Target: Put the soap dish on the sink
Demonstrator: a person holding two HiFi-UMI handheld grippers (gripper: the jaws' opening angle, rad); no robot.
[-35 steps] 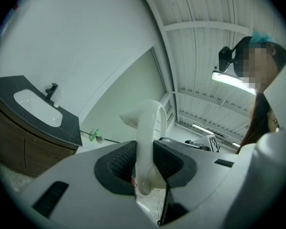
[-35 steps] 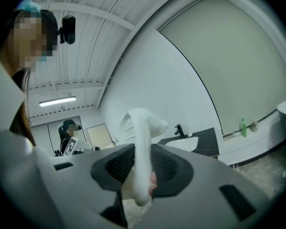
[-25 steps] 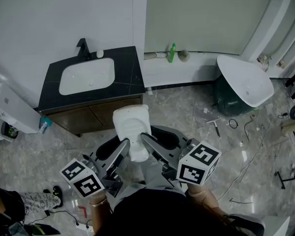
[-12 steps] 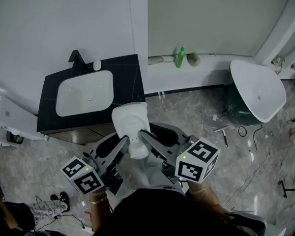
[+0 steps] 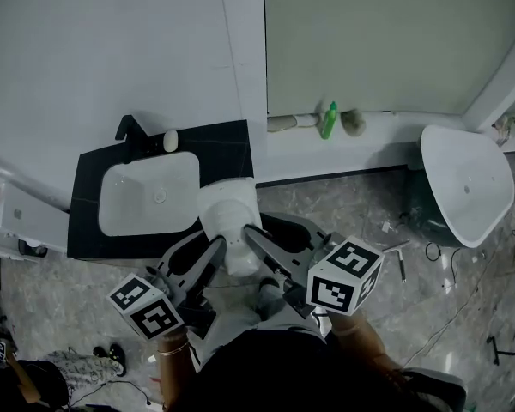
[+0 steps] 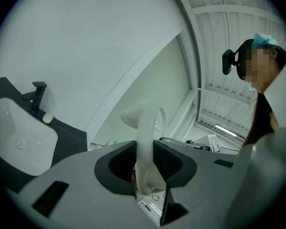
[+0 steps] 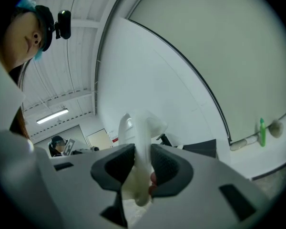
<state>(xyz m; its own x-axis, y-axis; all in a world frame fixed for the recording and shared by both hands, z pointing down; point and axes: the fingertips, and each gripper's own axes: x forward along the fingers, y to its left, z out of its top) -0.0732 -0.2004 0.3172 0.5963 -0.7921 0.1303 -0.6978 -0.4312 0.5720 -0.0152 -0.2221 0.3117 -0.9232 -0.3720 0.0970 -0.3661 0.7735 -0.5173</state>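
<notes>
I carry a white soap dish (image 5: 228, 221) between both grippers, held out in front of me near the front right corner of the black vanity top (image 5: 227, 148). My left gripper (image 5: 216, 249) is shut on the dish's left side and my right gripper (image 5: 251, 239) on its right side. Seen edge-on, the soap dish (image 6: 147, 151) is pinched by the dark pads in the left gripper view, and the soap dish (image 7: 139, 163) likewise in the right gripper view. The white sink basin (image 5: 148, 197) lies to the left of the dish, with a black faucet (image 5: 129, 130) and a small soap bar (image 5: 170, 141) behind it.
A white wall panel rises behind the vanity. A green bottle (image 5: 330, 120) and a round object (image 5: 354, 122) sit on a ledge at the right. A loose white basin (image 5: 467, 183) lies on the marble floor, with tools and cables nearby. A white appliance (image 5: 13, 221) stands at the left.
The vanity and sink have come closer and slid down the head view; the held soap dish now overlaps the counter's front right corner. Both grippers kept their hold.
</notes>
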